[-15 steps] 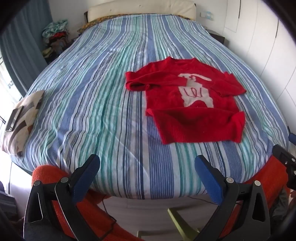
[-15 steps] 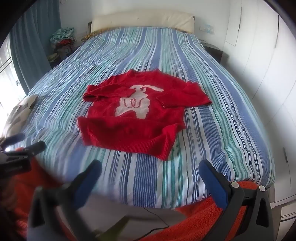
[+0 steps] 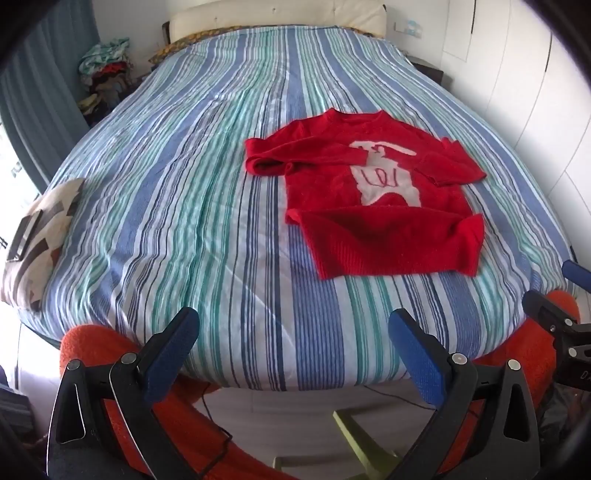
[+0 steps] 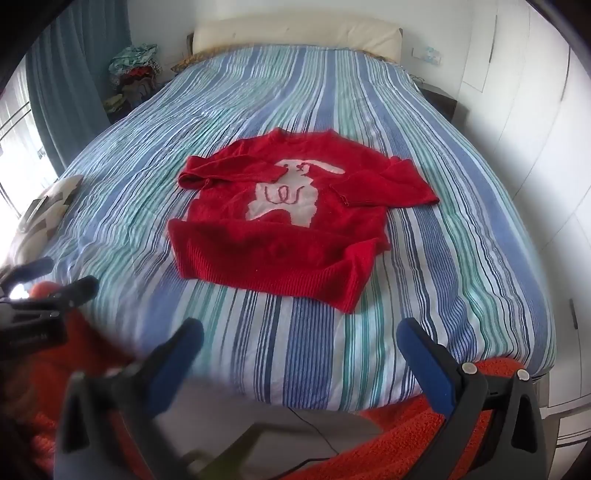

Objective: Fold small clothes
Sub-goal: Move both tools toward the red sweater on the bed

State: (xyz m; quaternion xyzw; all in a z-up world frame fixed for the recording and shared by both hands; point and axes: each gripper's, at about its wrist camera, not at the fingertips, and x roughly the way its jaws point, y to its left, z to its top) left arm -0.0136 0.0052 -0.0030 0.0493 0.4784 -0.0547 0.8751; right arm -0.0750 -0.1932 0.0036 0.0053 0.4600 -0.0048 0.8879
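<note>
A small red sweater (image 3: 373, 199) (image 4: 288, 218) with a white figure on its chest lies face up on the striped bed cover (image 3: 184, 184) (image 4: 443, 258). Both sleeves are folded in over the body and its hem faces me. My left gripper (image 3: 293, 332) hangs open over the bed's near edge, left of the sweater and well short of it, nothing between its blue pads. My right gripper (image 4: 299, 339) is open too, above the near edge just below the sweater's hem, not touching it. Its left finger is blurred.
A patterned cushion (image 3: 35, 236) with a dark flat object on it sits at the bed's left edge. Orange rug (image 4: 406, 435) covers the floor at the bed's foot. A clothes pile (image 3: 105, 74) lies far left, a cream headboard (image 4: 295, 33) beyond, white wardrobe doors (image 4: 535, 129) right.
Both views have shifted slightly closer to the bed; the sweater has not moved and both grippers stay open.
</note>
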